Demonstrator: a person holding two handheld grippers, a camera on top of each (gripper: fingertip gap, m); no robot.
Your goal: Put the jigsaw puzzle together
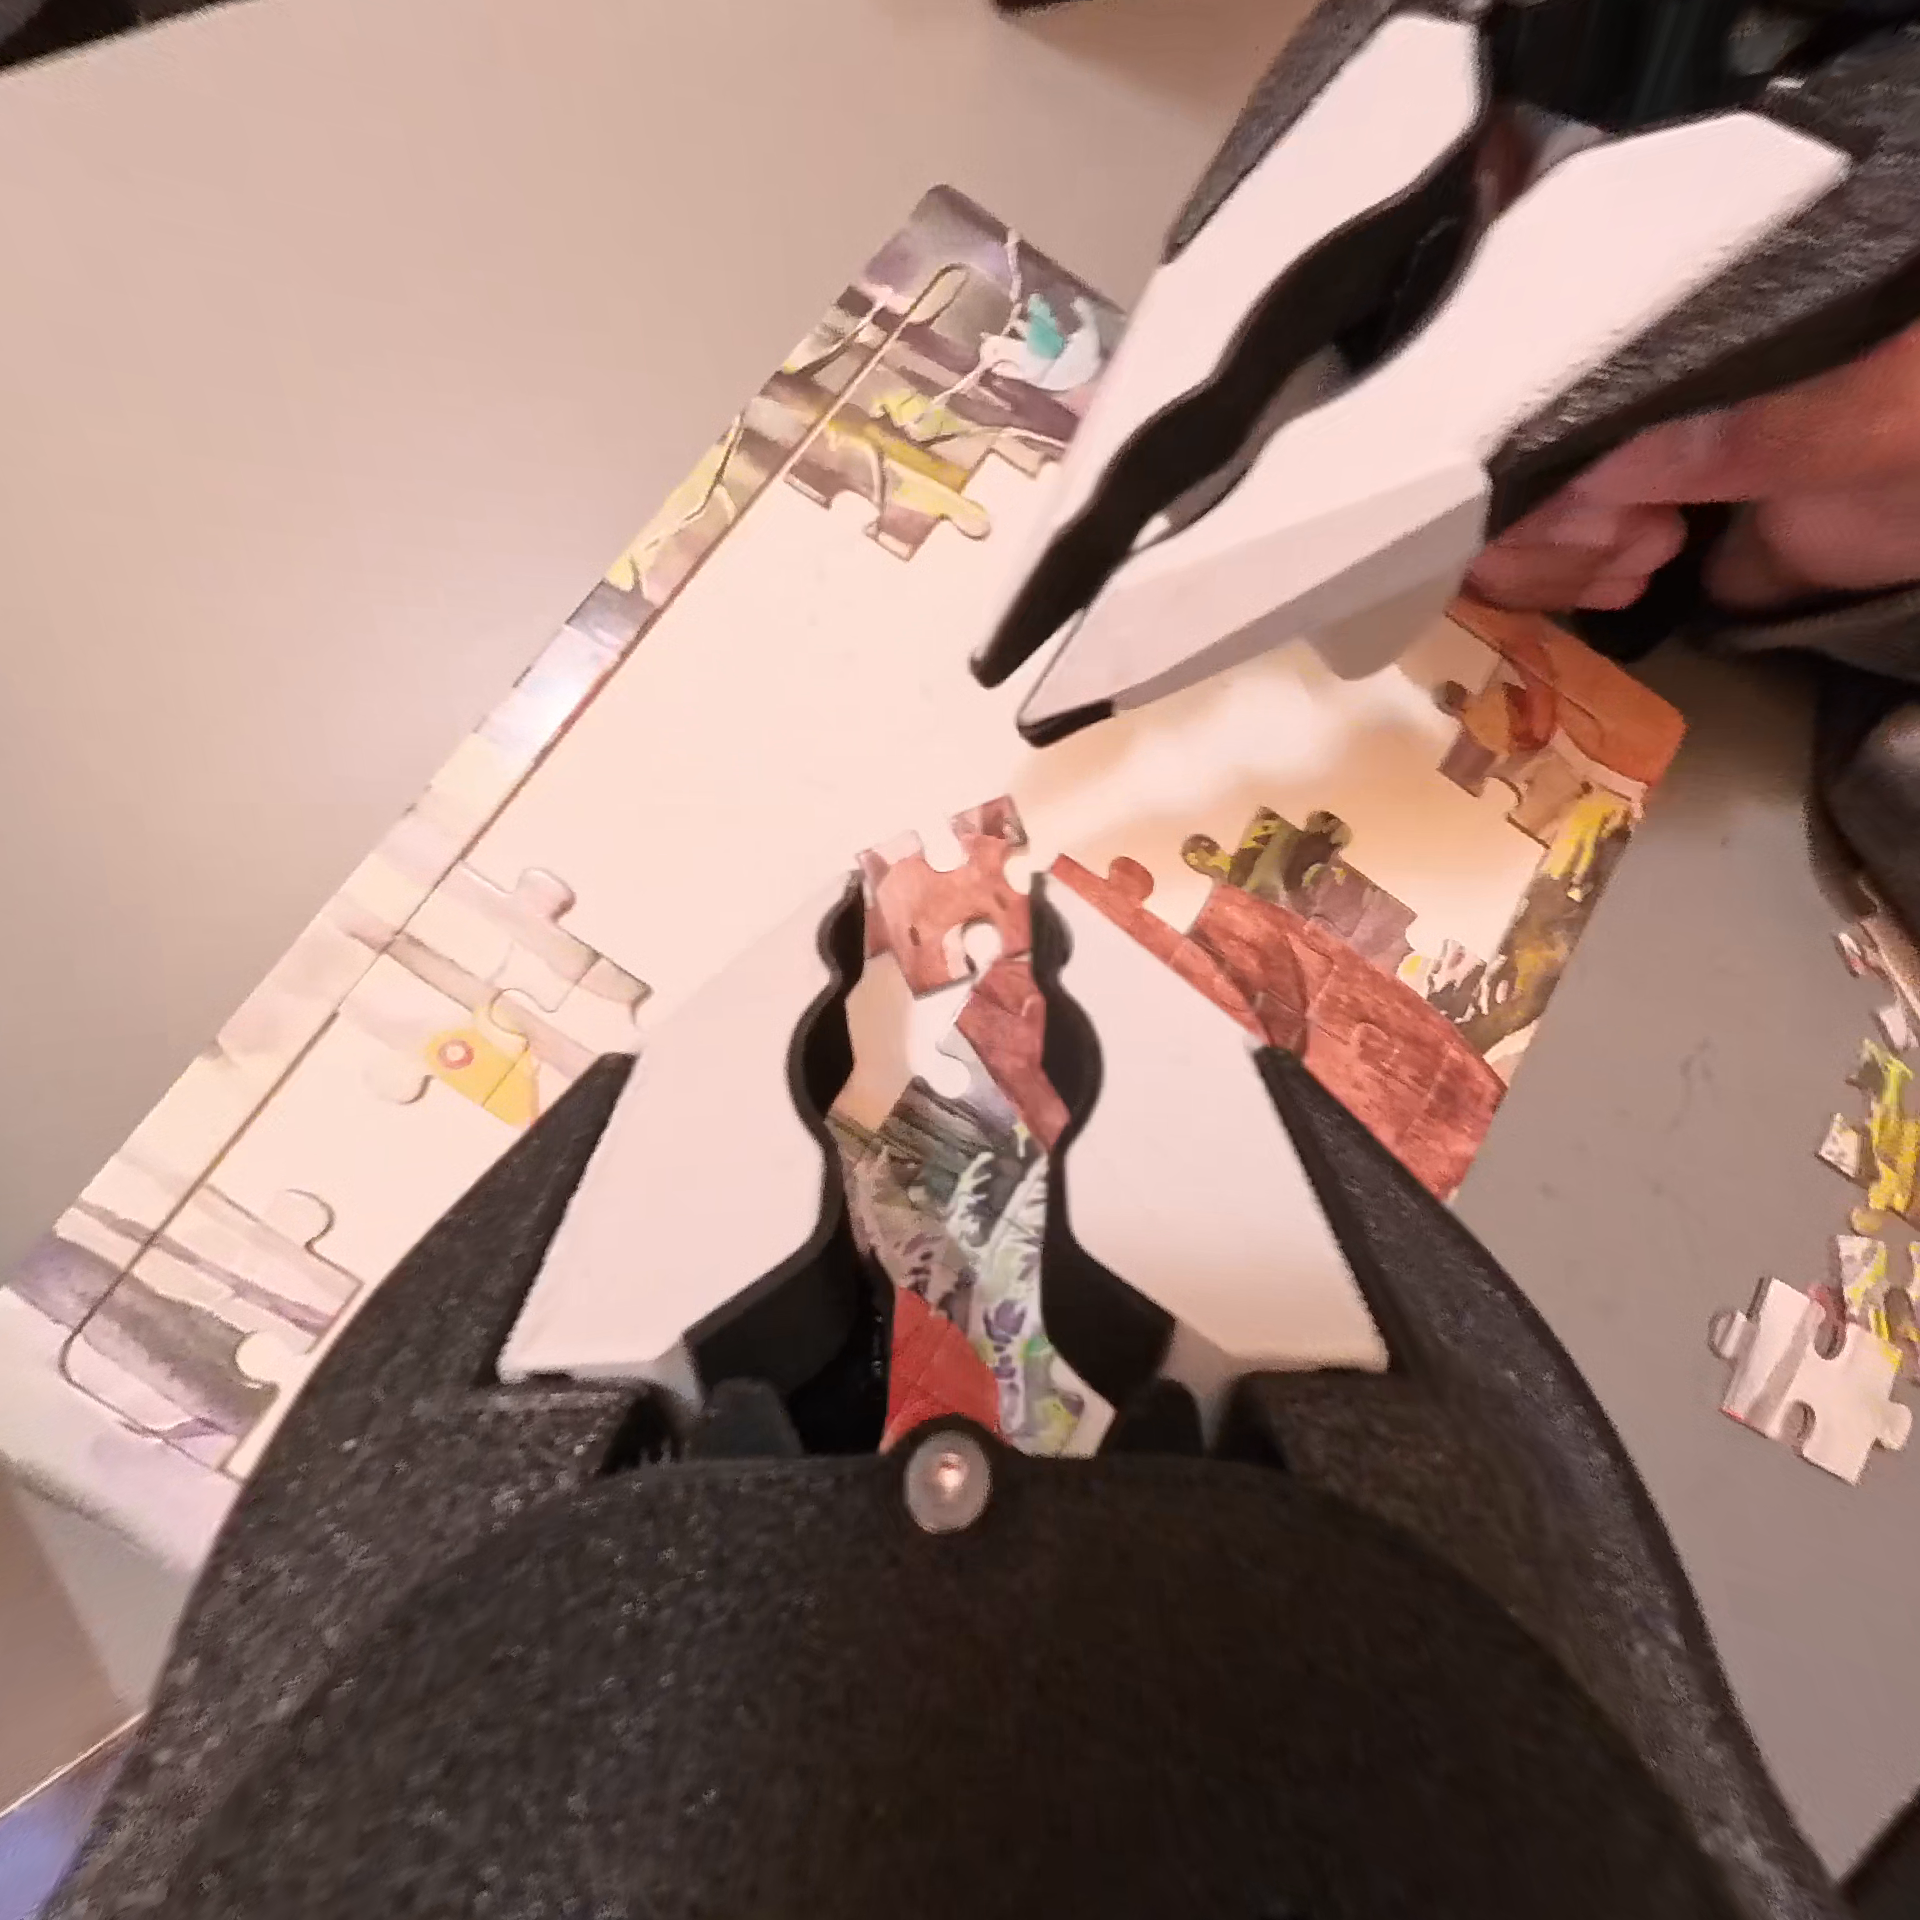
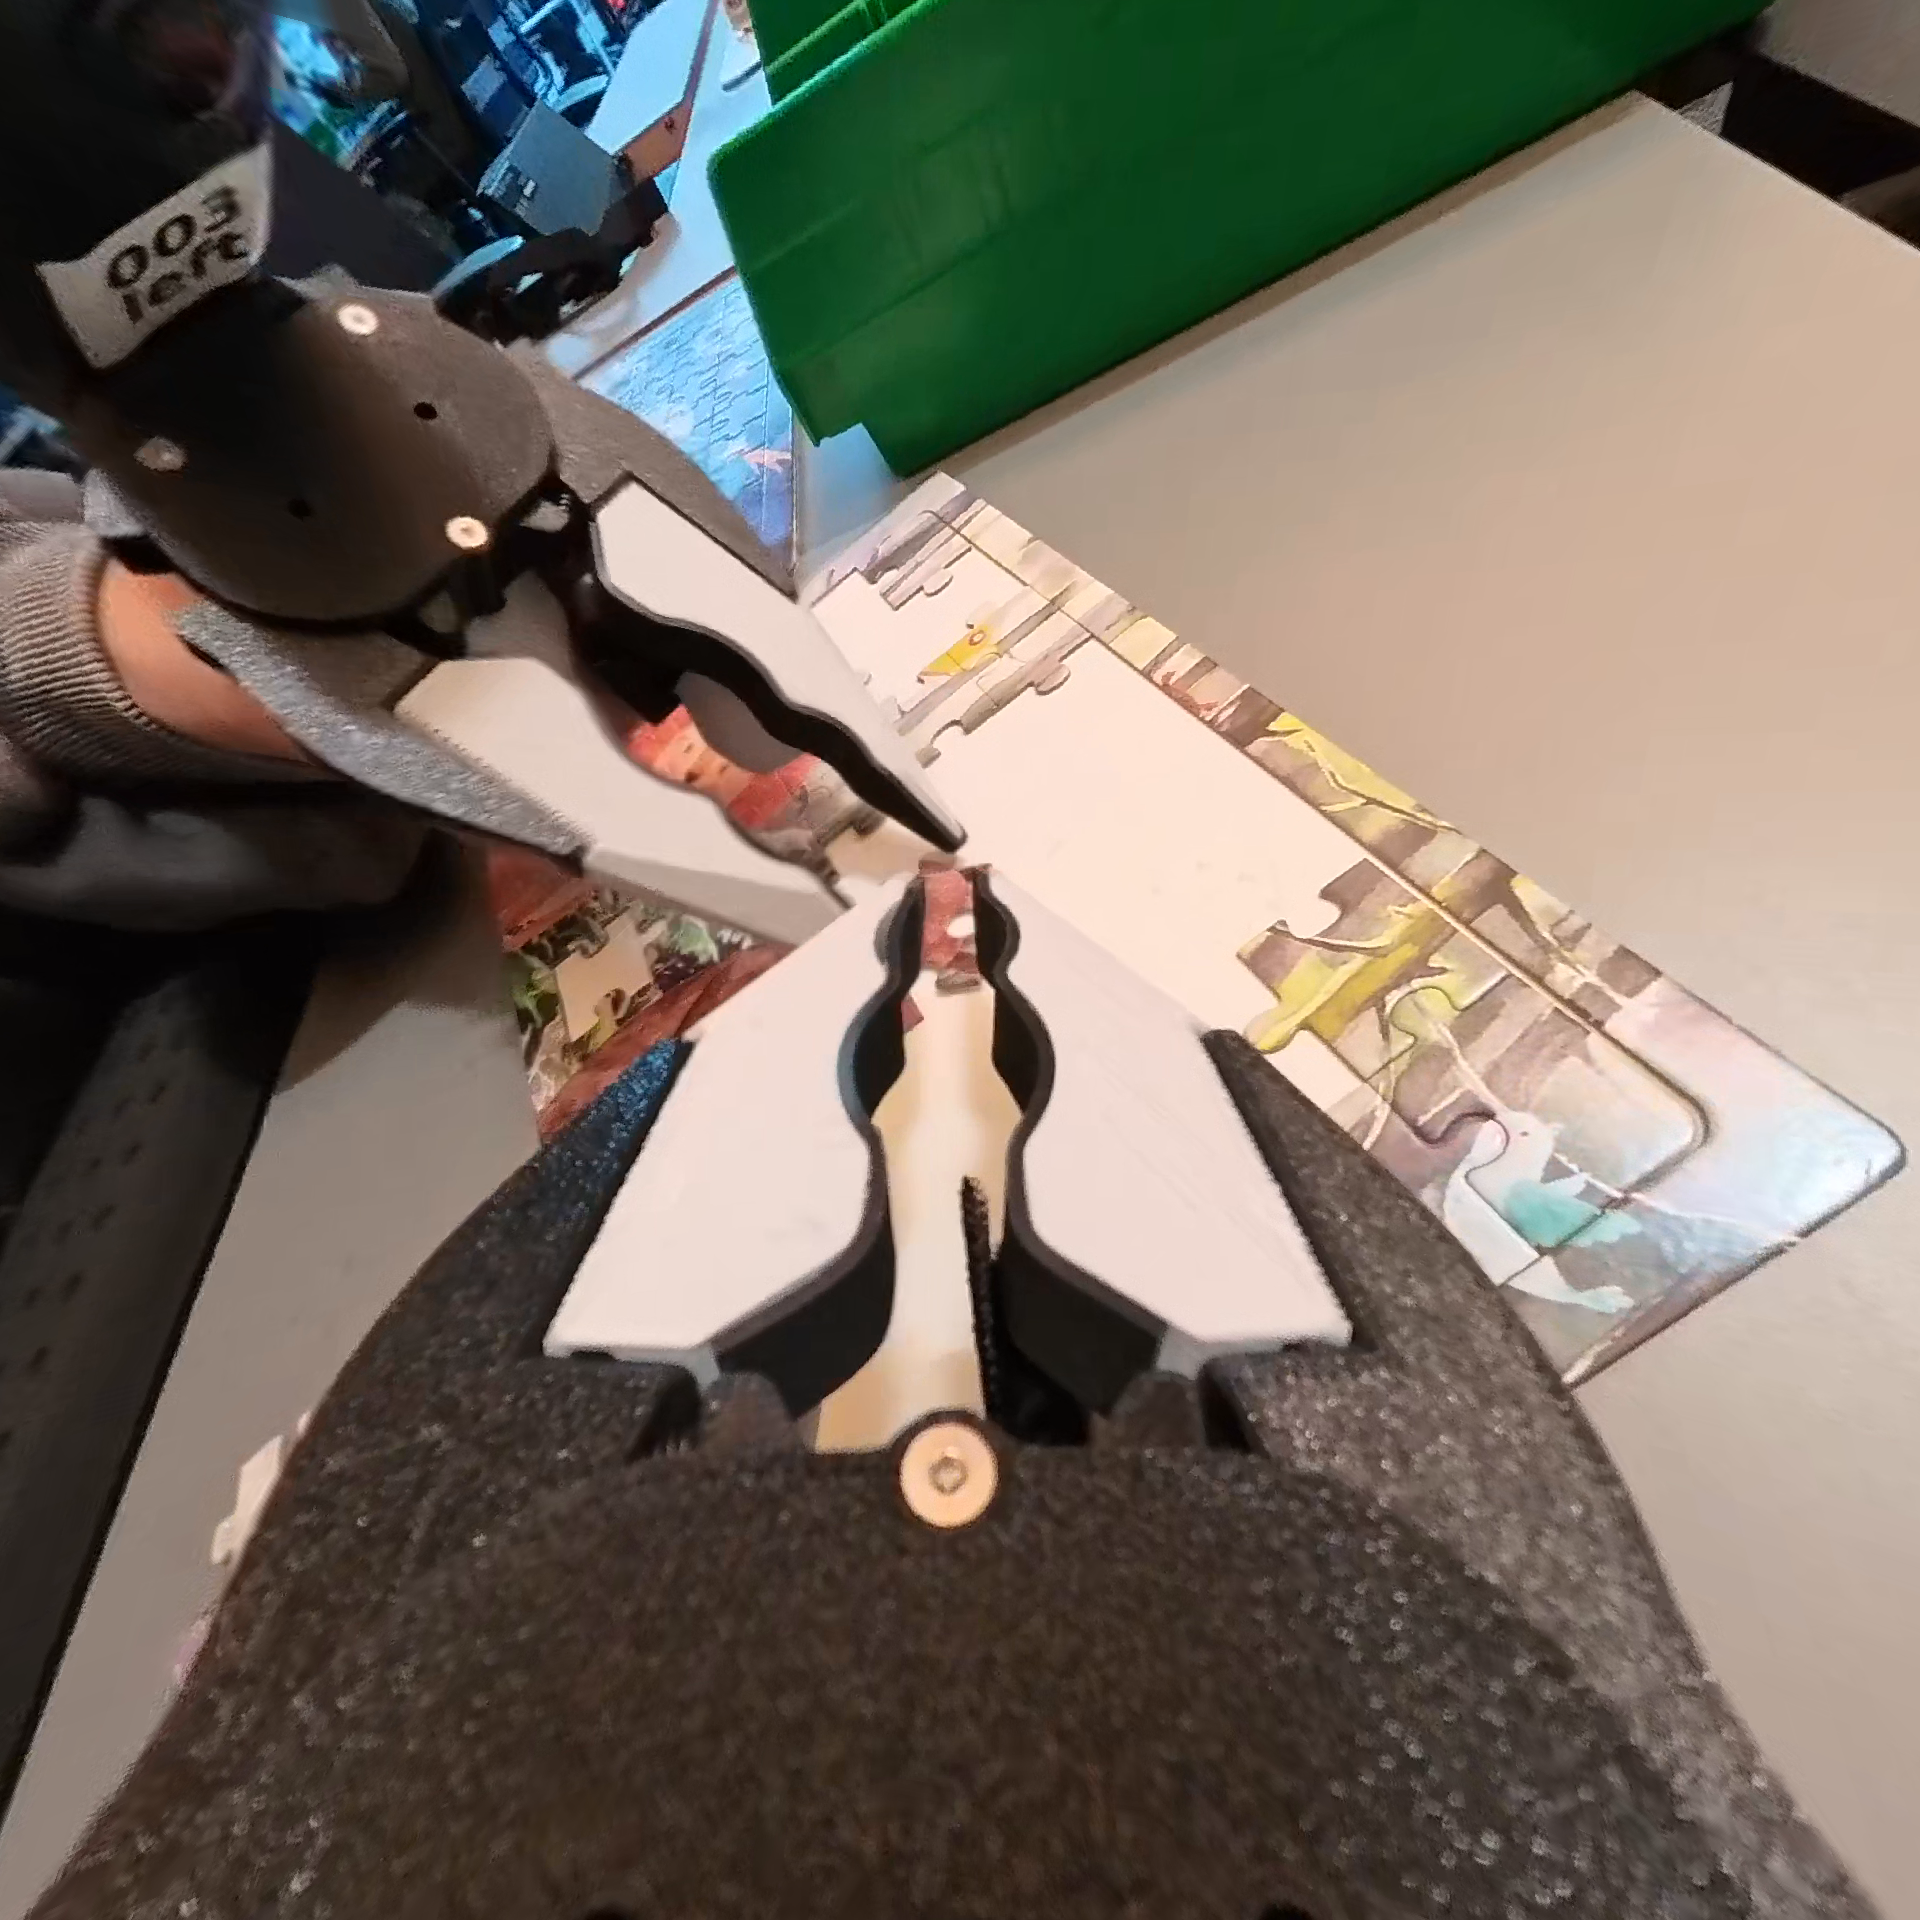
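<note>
The puzzle tray (image 1: 790, 665) lies on the pale table, with pieces joined along its edges and a bare cream middle; it also shows in the right wrist view (image 2: 1122, 831). My left gripper (image 1: 948, 883) is shut on a red-brown puzzle piece (image 1: 935, 914), its fingertips on both sides. The piece sits low over the tray, next to the joined brown section (image 1: 1351, 997). My right gripper (image 1: 1013, 701) hovers just beyond it, tips a narrow gap apart and empty. In the right wrist view my right gripper (image 2: 948, 881) points at the piece (image 2: 951, 920), with the left gripper (image 2: 899, 868) coming in from the left.
Loose pieces (image 1: 1818, 1382) lie on the table right of the tray. A green bin (image 2: 1143, 208) stands on the table beyond the tray's far end. A hand (image 1: 1714, 499) holds the right gripper over the tray's orange corner. Another puzzle (image 2: 707, 384) lies farther back. Both grippers' tips are close together, under 4 cm apart.
</note>
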